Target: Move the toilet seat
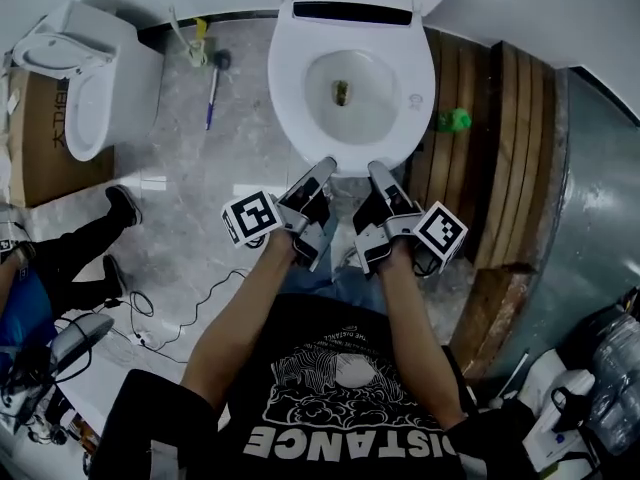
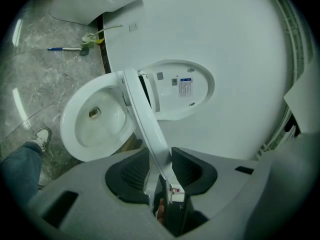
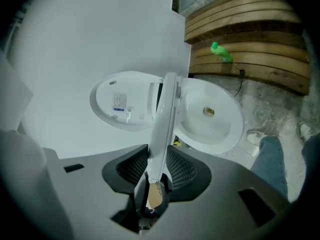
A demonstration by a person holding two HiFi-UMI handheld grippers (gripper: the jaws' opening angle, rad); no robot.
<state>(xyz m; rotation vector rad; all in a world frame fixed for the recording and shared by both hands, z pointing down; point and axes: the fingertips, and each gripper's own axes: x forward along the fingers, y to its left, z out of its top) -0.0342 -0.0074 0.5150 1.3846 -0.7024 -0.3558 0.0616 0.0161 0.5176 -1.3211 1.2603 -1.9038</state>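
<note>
marble bathroom floor [image 1: 190, 173], toilet seat [image 2: 142, 119] looks mid-lift
left gripper [image 2: 159, 173] and right gripper [image 3: 157, 173] jaws clamp its front rim; next, probably swing it up to the raised lid [image 2: 182, 89].

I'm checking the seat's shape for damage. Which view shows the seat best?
The head view: it shows the seat as a whole ring from above, with the left gripper and right gripper at its front edge. Each gripper view shows it only edge-on, a narrow white band clamped between that gripper's jaws.
</note>
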